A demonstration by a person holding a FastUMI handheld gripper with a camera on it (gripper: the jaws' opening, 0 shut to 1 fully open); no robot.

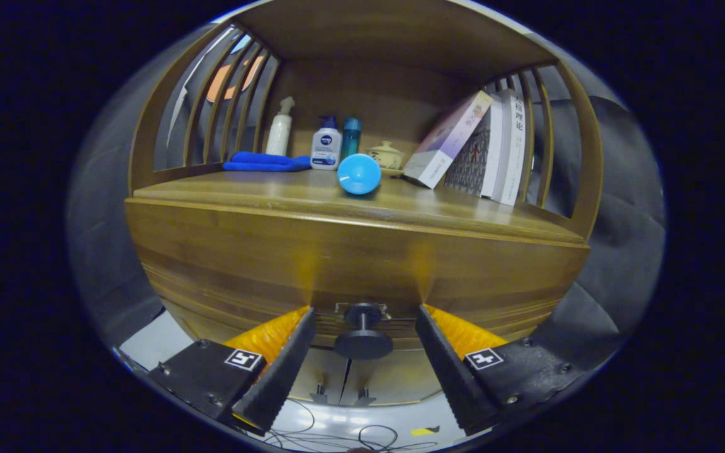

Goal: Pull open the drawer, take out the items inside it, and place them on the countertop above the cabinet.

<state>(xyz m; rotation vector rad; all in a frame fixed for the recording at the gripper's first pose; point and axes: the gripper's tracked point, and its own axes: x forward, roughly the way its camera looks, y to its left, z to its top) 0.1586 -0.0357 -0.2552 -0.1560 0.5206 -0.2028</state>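
A wooden cabinet [350, 264] with slatted sides stands against dark booth cloth, its countertop [312, 198] a smooth, glossy brown shelf. The drawer [362, 324] sits just below the cabinet's broad front board and looks closed, so nothing of its contents can be seen. Its knob [363, 340] is a dark, round mushroom shape on a short stem, and it lies between the fingers of the gripper [363, 343]. The fingers are spread wide, each black ribbed pad well clear of the knob, with orange bodies behind them.

The likely trouble is the grip on that small round knob. If the fingers close off-centre or too near its rim, the smooth disc could slip out as the pull begins. A pull that is not straight might also jam the drawer.

On the countertop a shiny blue ball [359, 173] rests near the front edge. A jolt from a hard tug could set it rolling, and it also takes up room where items are to be placed. Behind it stand a white pump bottle [325, 145], a slim teal bottle [350, 138], a pale spray bottle [280, 129], a small lidded ceramic pot [386, 155] and a folded blue cloth [265, 162]. Leaning books [482, 148] fill the right side.
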